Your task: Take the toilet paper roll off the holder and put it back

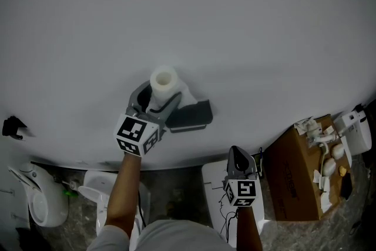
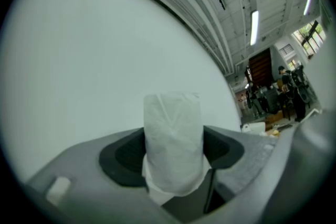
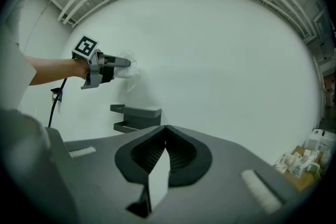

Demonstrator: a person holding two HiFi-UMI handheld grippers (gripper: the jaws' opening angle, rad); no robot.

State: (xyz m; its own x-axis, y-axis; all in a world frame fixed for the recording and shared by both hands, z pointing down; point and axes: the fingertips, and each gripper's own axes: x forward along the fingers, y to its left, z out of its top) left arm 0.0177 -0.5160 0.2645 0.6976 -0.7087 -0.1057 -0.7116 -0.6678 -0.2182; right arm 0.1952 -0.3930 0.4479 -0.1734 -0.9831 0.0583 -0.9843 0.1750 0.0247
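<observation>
The left gripper (image 1: 154,98) clamps the roll (image 1: 163,82), held upright by the wall (image 1: 188,9), off and just above the dark holder (image 1: 191,116). The right gripper (image 1: 236,156) hangs aside, jaws together, empty. The likely next move is to lower the roll squarely onto the holder, then let go.

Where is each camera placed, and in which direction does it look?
Head view: on the person's head, looking down the white wall; both forearms, left tool gripping the toilet paper roll, right tool.
Left gripper view: on the left tool, facing the wall; its jaws clamp the roll.
Right gripper view: on the right tool, facing the wall; its jaws closed.
Head and right gripper views share left tool, roll, holder.
</observation>
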